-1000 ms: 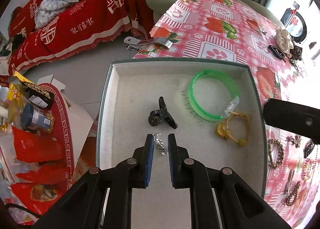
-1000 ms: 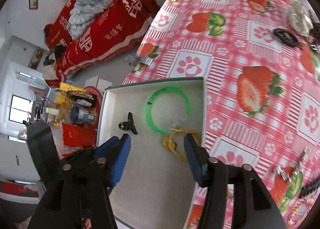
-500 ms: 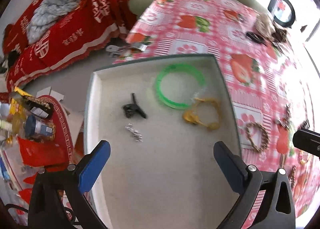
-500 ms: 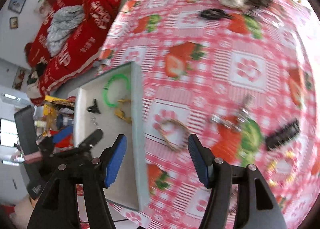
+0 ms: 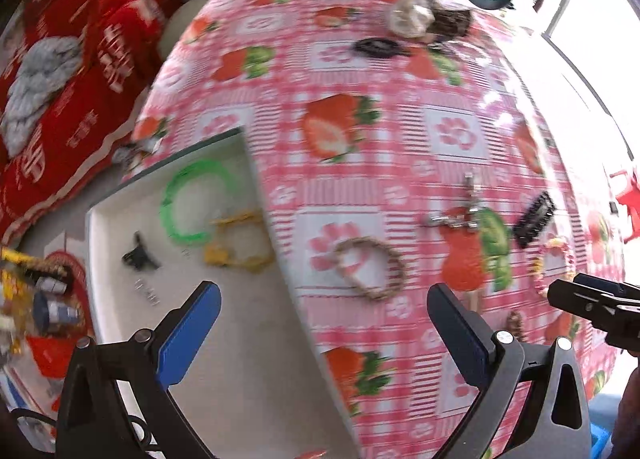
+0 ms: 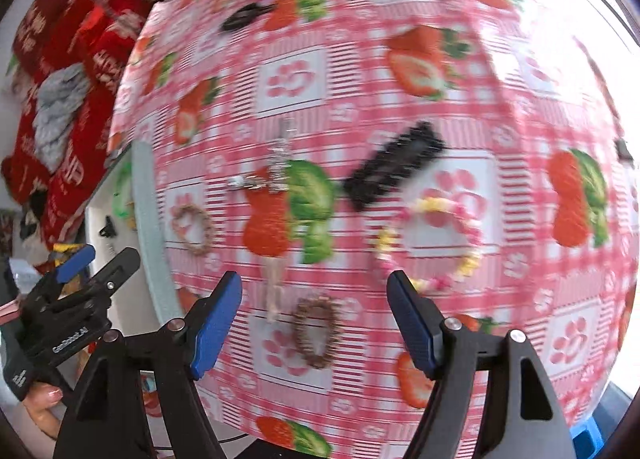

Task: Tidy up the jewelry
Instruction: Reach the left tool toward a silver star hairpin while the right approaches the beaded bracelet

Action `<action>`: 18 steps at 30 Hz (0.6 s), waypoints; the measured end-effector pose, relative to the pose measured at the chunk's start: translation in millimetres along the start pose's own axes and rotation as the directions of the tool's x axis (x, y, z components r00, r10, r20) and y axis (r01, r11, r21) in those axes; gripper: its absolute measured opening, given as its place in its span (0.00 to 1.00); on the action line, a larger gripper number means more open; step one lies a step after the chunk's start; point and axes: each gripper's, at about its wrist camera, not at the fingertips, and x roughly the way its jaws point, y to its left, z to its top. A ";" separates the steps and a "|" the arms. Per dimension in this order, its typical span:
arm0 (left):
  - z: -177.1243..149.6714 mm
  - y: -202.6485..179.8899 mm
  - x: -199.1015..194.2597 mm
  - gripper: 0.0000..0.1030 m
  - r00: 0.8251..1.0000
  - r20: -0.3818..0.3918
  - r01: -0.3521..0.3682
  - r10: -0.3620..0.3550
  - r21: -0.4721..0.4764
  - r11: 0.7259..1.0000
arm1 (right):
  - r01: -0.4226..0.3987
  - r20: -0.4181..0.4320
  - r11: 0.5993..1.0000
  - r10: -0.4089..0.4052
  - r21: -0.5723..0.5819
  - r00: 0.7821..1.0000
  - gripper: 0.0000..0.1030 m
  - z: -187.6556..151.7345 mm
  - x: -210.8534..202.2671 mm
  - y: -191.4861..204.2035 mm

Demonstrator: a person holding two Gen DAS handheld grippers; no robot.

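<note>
My left gripper [image 5: 320, 323] is open and empty above the right edge of the white tray [image 5: 240, 379]. In the tray lie a green bangle [image 5: 192, 199], a yellow bracelet [image 5: 240, 247], a black clip [image 5: 138, 255] and a small silver piece [image 5: 146, 291]. My right gripper [image 6: 316, 319] is open and empty above the tablecloth, over a brown beaded bracelet [image 6: 316, 335]. On the cloth lie a tan bracelet [image 5: 372, 267], a silver chain [image 6: 272, 175], a black comb clip [image 6: 396, 171] and a pink-yellow bead bracelet [image 6: 432, 243].
A strawberry-print tablecloth [image 5: 360, 79] covers the table. More jewelry is piled at the far edge [image 5: 428, 19]. A red-covered sofa [image 5: 60, 79] stands left of the table, with jars and red packets [image 5: 44, 307] on the floor below the tray.
My left gripper opened, dropped the silver piece in the tray and swung right. My right gripper moved right from the tray to over the loose jewelry.
</note>
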 end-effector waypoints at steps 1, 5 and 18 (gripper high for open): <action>3.1 -8.6 0.3 1.00 1.000 0.000 0.007 -0.007 0.015 1.000 | 0.006 0.002 1.000 -0.006 0.008 1.000 0.75 -0.1 -1.2 -4.1; 12.6 -31.4 2.8 1.00 1.000 0.003 0.017 -0.018 0.049 0.999 | 0.039 0.012 0.999 -0.040 0.035 0.999 0.75 -1.8 -6.3 -26.3; 42.8 -77.9 29.2 1.00 0.997 -0.020 0.079 -0.078 0.132 0.988 | 0.100 0.006 0.993 -0.101 0.058 0.995 0.75 -7.1 -4.9 -63.3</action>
